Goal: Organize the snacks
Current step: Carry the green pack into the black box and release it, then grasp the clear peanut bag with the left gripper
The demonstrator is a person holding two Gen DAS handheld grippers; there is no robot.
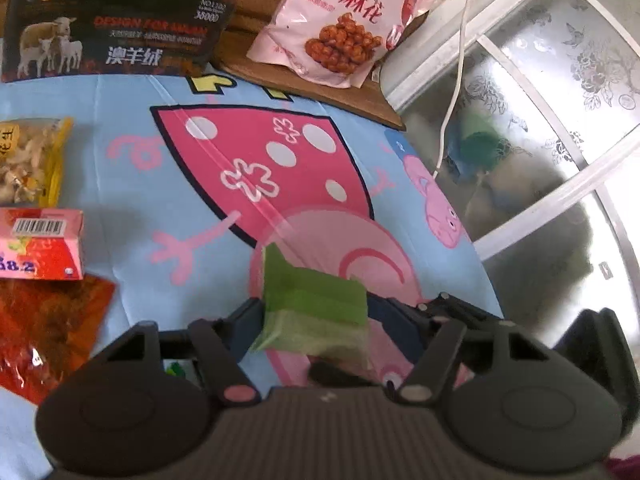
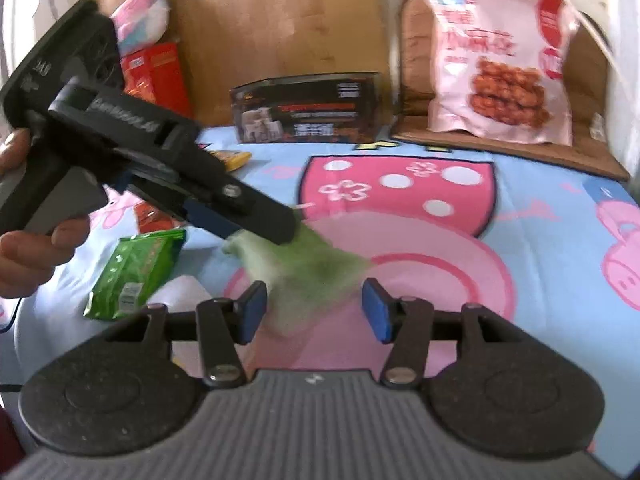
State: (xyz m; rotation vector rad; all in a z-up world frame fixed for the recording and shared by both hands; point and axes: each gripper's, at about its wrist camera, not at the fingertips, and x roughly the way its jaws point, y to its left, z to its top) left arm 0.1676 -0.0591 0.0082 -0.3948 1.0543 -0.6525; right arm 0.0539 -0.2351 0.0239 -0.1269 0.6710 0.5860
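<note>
— Green packet [image 1: 314,308] is hanging over the cartoon sheet [image 1: 132,184]; we're pinching it in the left gripper [image 1: 316,316], its long axis running toward the right gripper [image 2: 314,312].
— We're spreading those right jaws, pads clear of it.

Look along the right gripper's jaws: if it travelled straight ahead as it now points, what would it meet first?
Probably the blurred green packet, which lies between and just ahead of the right gripper, held at its far end by the left gripper. Depth is unclear, so contact is uncertain.
</note>
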